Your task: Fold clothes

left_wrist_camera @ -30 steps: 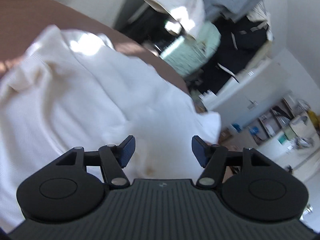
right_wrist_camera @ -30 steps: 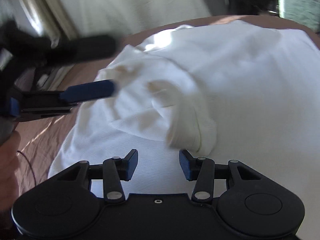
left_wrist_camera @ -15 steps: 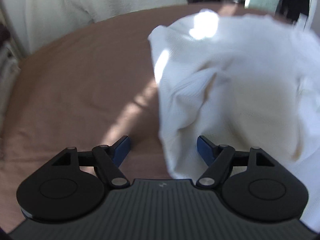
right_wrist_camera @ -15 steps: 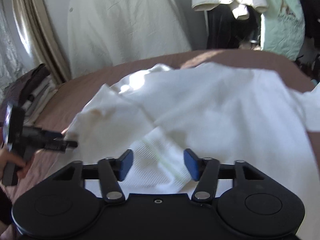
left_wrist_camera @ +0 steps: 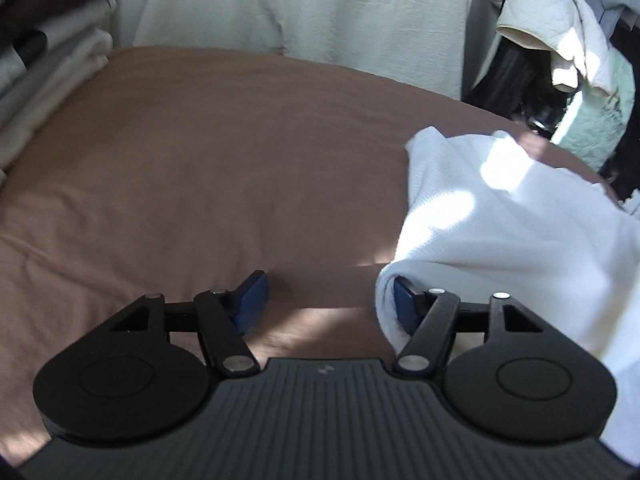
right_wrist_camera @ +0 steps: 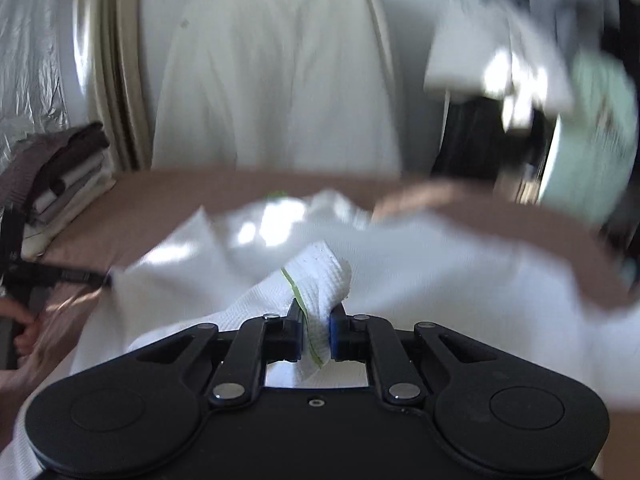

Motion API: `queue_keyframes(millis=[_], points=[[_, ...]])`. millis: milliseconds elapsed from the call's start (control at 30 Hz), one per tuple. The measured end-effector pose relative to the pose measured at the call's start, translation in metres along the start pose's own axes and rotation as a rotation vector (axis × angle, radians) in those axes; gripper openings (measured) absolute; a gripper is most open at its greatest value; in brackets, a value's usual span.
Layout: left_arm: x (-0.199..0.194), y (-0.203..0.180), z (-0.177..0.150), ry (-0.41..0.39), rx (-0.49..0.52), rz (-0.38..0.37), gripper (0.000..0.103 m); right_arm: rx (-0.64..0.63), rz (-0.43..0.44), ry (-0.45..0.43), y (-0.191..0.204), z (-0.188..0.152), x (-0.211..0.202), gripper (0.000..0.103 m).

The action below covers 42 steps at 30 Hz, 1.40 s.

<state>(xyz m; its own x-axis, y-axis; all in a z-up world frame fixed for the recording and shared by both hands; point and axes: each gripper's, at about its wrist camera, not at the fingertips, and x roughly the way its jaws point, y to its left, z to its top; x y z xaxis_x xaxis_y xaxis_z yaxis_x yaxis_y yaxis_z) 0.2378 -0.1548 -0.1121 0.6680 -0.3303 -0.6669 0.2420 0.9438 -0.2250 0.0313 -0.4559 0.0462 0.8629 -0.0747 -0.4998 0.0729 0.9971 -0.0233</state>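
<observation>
1. At the far left of the left wrist view a stack of folded clothes (left_wrist_camera: 44, 60) sits at the edge of the bed (left_wrist_camera: 208, 168), whose brown cover lies bare across the middle.
2. The left tool (left_wrist_camera: 326, 300) hangs over that cover with its jaws apart and closing; only its right pad is wrapped by a fold of the white garment (left_wrist_camera: 500, 232), which spreads off to the right of the bed.
3. In the right wrist view a hand (right_wrist_camera: 22, 320) at the left edge holds the left tool against the garment's left edge.
4. The right tool (right_wrist_camera: 314, 334) is closing and stands narrow, its pads pinching a bunched, green-trimmed edge of the garment; the view is blurred.
</observation>
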Motion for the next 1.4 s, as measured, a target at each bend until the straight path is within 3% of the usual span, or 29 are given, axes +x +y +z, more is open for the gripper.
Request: queue_keyframes(millis=[133, 200, 400, 533, 600, 633, 667, 733, 833, 900, 1033, 1133, 1200, 1233, 1267, 1400], points=[[0.000, 0.007, 0.000, 0.005, -0.061, 0.002, 0.067, -0.013, -0.022, -0.156, -0.003, 0.021, -0.038, 0.013], [0.001, 0.008, 0.002, 0.011, -0.072, -0.003, 0.067, -0.019, -0.036, -0.133, -0.009, 0.006, -0.042, 0.013], [0.006, 0.008, 0.003, 0.042, -0.086, -0.014, 0.069, -0.008, -0.052, 0.212, -0.026, -0.090, -0.004, 0.014], [0.004, 0.010, 0.004, 0.056, -0.101, -0.017, 0.069, 0.010, 0.008, 0.363, -0.026, -0.113, 0.011, 0.018], [0.003, 0.015, 0.007, 0.080, -0.140, -0.036, 0.069, 0.002, 0.039, 0.407, -0.025, -0.113, 0.013, 0.035], [0.002, 0.018, 0.010, 0.097, -0.167, -0.055, 0.069, 0.002, 0.062, 0.464, -0.026, -0.112, 0.017, 0.053], [0.001, 0.022, 0.013, 0.116, -0.194, -0.076, 0.069, 0.009, 0.080, 0.528, -0.028, -0.112, 0.021, 0.061], [0.000, 0.025, 0.019, 0.167, -0.204, -0.114, 0.070, 0.038, 0.100, 0.640, -0.031, -0.110, 0.027, 0.061], [-0.004, 0.020, 0.027, 0.222, -0.144, -0.195, 0.070, -0.002, 0.145, 0.592, -0.031, -0.094, 0.018, 0.061], [-0.008, 0.021, 0.030, 0.228, -0.166, -0.253, 0.070, -0.004, 0.153, 0.542, -0.036, -0.085, 0.014, 0.062], [-0.015, 0.020, 0.035, 0.242, -0.200, -0.337, 0.070, 0.153, 0.175, 0.492, -0.059, -0.075, 0.025, 0.066], [-0.023, 0.012, 0.039, 0.234, -0.195, -0.382, 0.070, 0.310, 0.160, 0.534, -0.072, -0.084, 0.057, 0.066], [-0.027, 0.006, 0.039, 0.231, -0.190, -0.411, 0.070, 0.396, 0.148, 0.572, -0.077, -0.094, 0.082, 0.053], [-0.027, 0.002, 0.038, 0.233, -0.190, -0.425, 0.070, 0.381, 0.144, 0.560, -0.073, -0.094, 0.086, 0.023], [-0.026, -0.001, 0.037, 0.233, -0.191, -0.432, 0.070, 0.334, 0.131, 0.541, -0.067, -0.091, 0.087, 0.009], [-0.018, -0.013, 0.027, 0.196, -0.165, -0.444, 0.070, 0.184, 0.050, 0.292, -0.034, -0.042, 0.053, 0.008]])
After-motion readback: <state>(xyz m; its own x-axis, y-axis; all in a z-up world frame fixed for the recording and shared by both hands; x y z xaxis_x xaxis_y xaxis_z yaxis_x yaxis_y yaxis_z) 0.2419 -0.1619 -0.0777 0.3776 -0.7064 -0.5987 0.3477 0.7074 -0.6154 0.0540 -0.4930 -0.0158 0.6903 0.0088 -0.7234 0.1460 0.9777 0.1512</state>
